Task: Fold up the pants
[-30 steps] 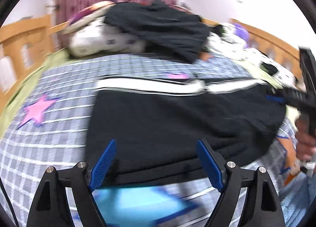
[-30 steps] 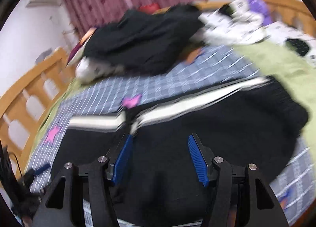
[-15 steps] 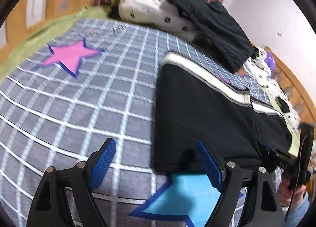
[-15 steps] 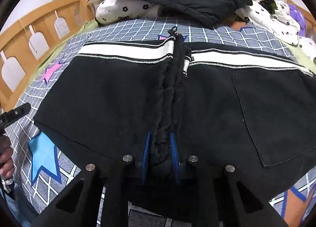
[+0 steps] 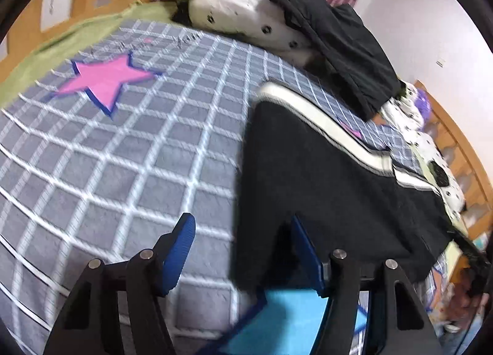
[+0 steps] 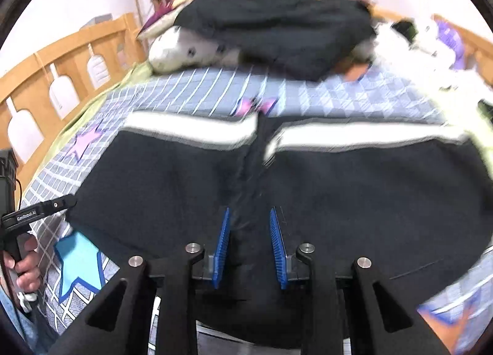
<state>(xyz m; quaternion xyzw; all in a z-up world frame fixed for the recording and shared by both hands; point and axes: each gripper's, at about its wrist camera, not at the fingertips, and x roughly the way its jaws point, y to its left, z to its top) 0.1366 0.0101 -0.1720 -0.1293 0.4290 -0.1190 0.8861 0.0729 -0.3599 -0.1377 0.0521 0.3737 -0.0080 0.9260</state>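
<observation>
Black pants (image 6: pixel 354 200) with a white side stripe (image 6: pixel 191 130) lie folded flat on the checked bedspread; they also show in the left wrist view (image 5: pixel 323 188). My left gripper (image 5: pixel 243 250) is open at the pants' left near corner, its right finger over the black cloth, its left finger over the bedspread. My right gripper (image 6: pixel 249 241) is partly open over the middle fold of the pants, its blue pads (image 6: pixel 223 244) apart with a raised ridge of cloth between them; whether they grip it is unclear.
A pile of dark clothes (image 6: pixel 277 25) and spotted pillows (image 5: pixel 246 18) lies at the head of the bed. Wooden rails (image 6: pixel 61 59) run along both sides. The bedspread (image 5: pixel 123 151) has pink and blue stars. My other handheld gripper (image 6: pixel 40 210) shows at left.
My right gripper's pads have parted from pinching the pants' middle ridge. My left gripper has closed in on the pants' near-left corner and narrowed slightly.
</observation>
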